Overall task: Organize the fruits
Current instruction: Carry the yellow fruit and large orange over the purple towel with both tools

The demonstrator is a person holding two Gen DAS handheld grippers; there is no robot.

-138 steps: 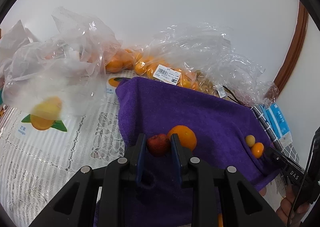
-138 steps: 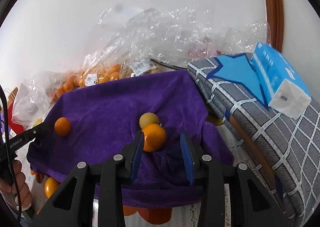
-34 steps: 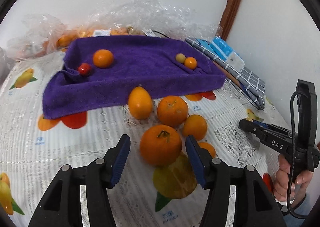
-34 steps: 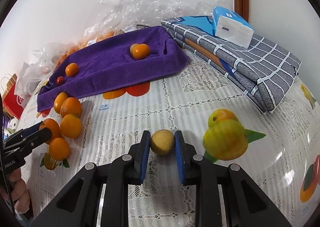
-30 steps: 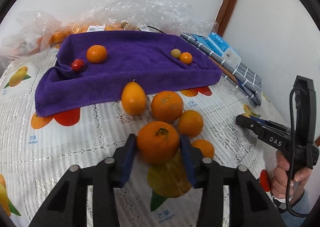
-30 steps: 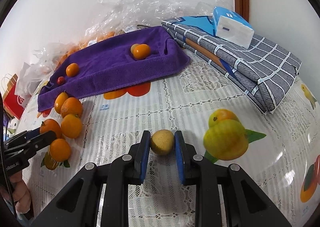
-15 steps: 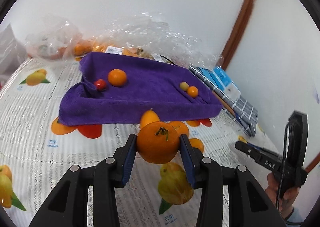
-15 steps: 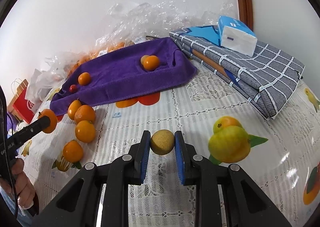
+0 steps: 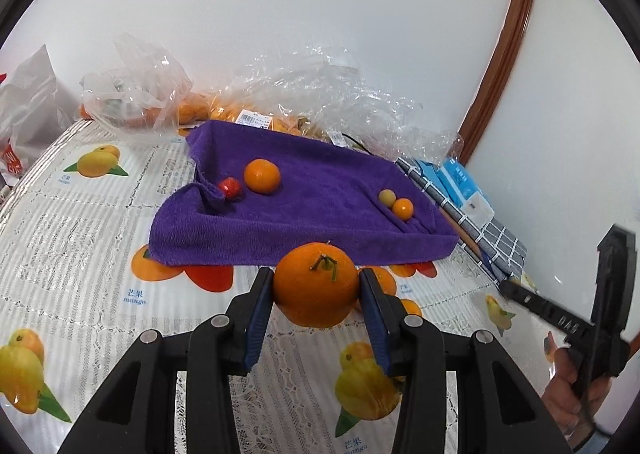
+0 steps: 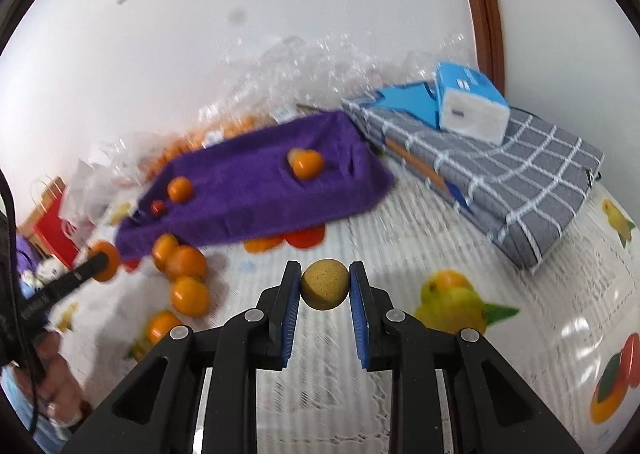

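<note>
My left gripper (image 9: 316,290) is shut on a large orange with a stem (image 9: 316,284), held above the tablecloth in front of the purple towel (image 9: 312,210). On the towel lie an orange (image 9: 261,176), a small red fruit (image 9: 229,187), a small yellow fruit (image 9: 386,197) and a small orange (image 9: 402,209). My right gripper (image 10: 324,286) is shut on a round brownish-yellow fruit (image 10: 324,289), held off the table. Loose oranges (image 10: 186,262) lie left of it, below the towel (image 10: 256,194).
Clear plastic bags of oranges (image 9: 256,106) line the wall behind the towel. A folded grey checked cloth (image 10: 500,178) with a blue tissue pack (image 10: 472,106) lies to the right. A red bag (image 10: 52,222) stands at the far left.
Both grippers have risen and moved toward the towel with their fruits. The left one closed on the large orange about a second ago and lifted it from the pile.
</note>
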